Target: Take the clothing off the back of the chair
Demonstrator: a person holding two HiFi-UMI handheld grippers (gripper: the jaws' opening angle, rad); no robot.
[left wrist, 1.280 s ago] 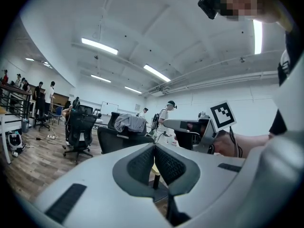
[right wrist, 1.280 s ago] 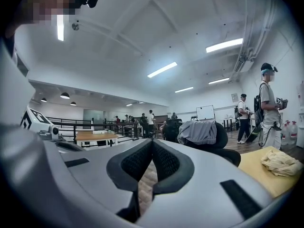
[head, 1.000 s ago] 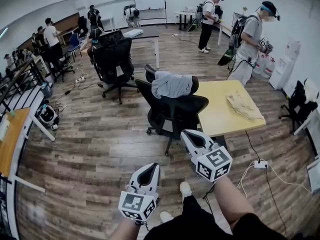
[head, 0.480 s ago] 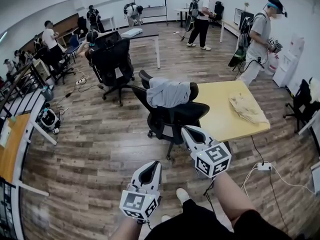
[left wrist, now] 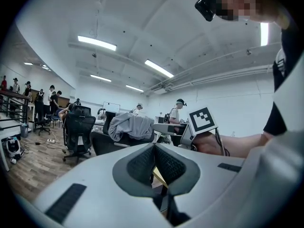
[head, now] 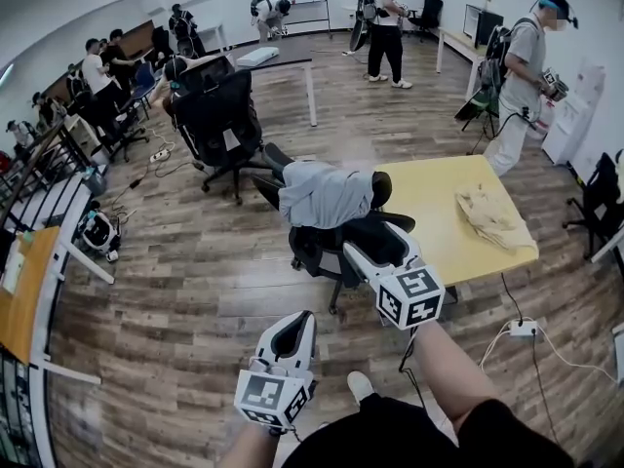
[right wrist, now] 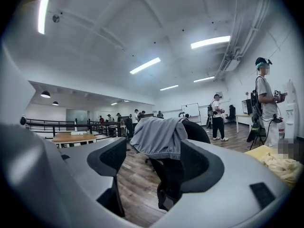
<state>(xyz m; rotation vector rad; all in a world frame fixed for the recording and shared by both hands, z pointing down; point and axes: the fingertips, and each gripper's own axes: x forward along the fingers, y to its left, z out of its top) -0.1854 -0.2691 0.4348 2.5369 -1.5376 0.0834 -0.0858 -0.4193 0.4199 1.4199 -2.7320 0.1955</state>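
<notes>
grey clothing [head: 324,193] over black chair [head: 317,247], yellow table [head: 439,224] beside

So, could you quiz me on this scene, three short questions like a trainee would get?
1. True or false: the grey garment hangs over the back of the black chair.
2. The jaws of the right tool are: A apart; B shut on the garment; C shut, empty.
3. Fill in: a crumpled cloth lies on the ___ table.
Key: 1 true. 2 A; they have just been opening, garment ahead, not between them. 3 yellow.
</notes>
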